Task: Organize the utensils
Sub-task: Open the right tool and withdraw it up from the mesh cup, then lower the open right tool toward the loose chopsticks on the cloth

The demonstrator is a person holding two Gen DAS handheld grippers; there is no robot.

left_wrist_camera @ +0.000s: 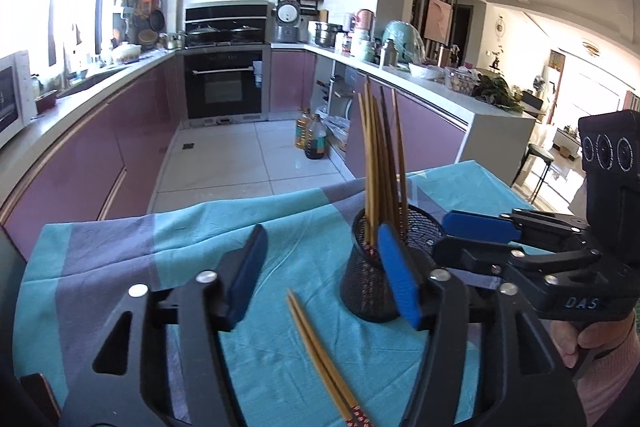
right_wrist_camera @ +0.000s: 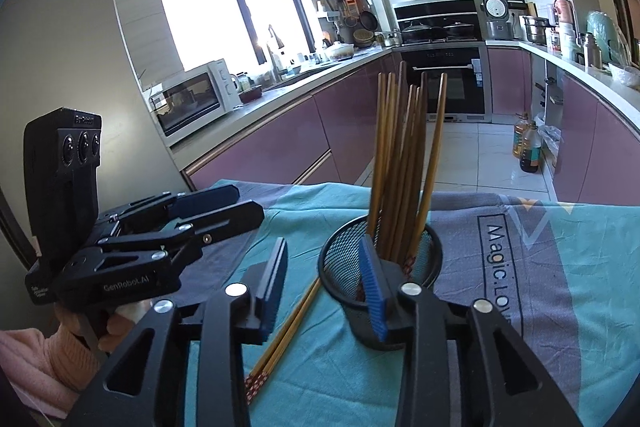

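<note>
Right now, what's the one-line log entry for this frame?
left gripper: open, empty | right gripper: open, empty | chopstick pair: lying on cloth | mesh holder: upright, holds chopsticks

Left half of the cloth [left_wrist_camera: 120, 259] is wide open; mesh cup [left_wrist_camera: 368, 291] and 2 loose chopsticks [left_wrist_camera: 320, 359] crowd the middle-right.

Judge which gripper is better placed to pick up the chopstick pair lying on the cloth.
Probably left. The loose chopsticks lie between the open left gripper fingers, pointing along its line. The right gripper is also open, but it straddles the mesh holder rim.
</note>
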